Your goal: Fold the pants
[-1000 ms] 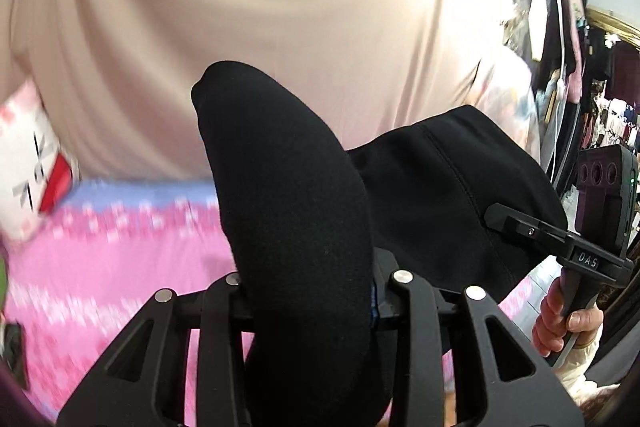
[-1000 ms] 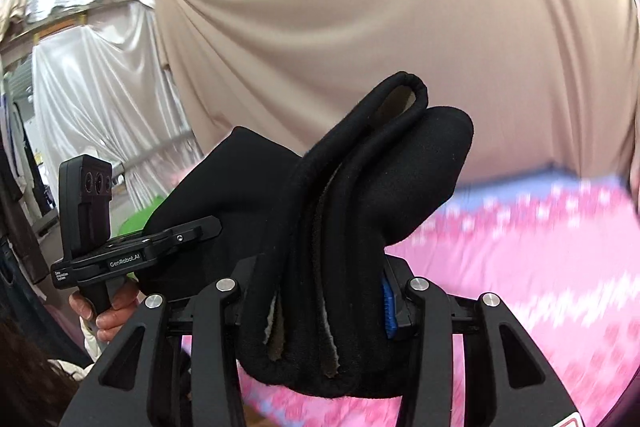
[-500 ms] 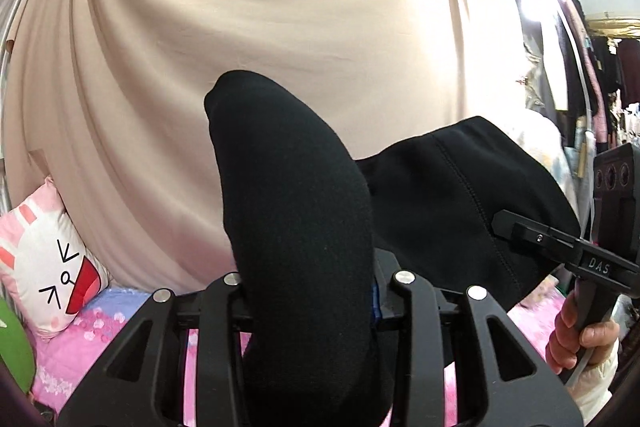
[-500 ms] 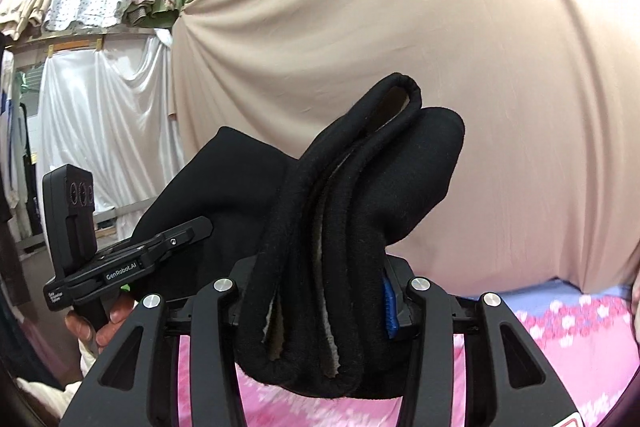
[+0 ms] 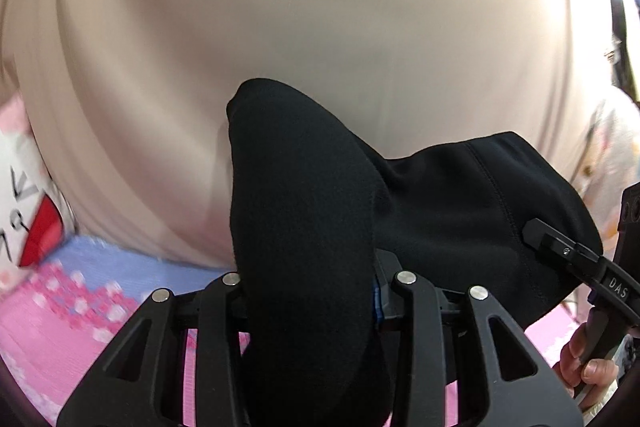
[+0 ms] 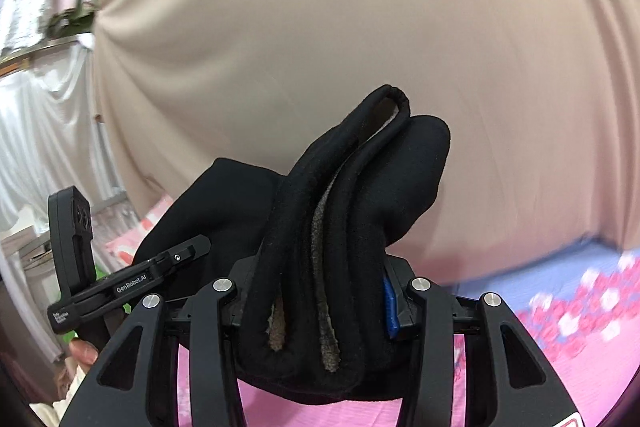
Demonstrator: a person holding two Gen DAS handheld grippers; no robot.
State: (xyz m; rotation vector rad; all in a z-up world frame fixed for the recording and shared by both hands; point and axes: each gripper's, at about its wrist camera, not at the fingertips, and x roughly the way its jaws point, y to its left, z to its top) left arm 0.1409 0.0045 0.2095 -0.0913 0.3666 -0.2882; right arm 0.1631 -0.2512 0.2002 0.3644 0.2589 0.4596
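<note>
We are holding the black pants (image 5: 304, 227) stretched in the air between both claws, each clamped on one end: the left claw (image 5: 308, 291) and, at its 3 o'clock, the right claw (image 6: 316, 291), above the pink bed (image 6: 520, 387).

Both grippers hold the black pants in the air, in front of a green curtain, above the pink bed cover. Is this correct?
Not quite: the curtain is beige, not green, as the right wrist view shows. The rest holds: the left gripper and the right gripper both clamp the black pants above the pink bed cover.
</note>
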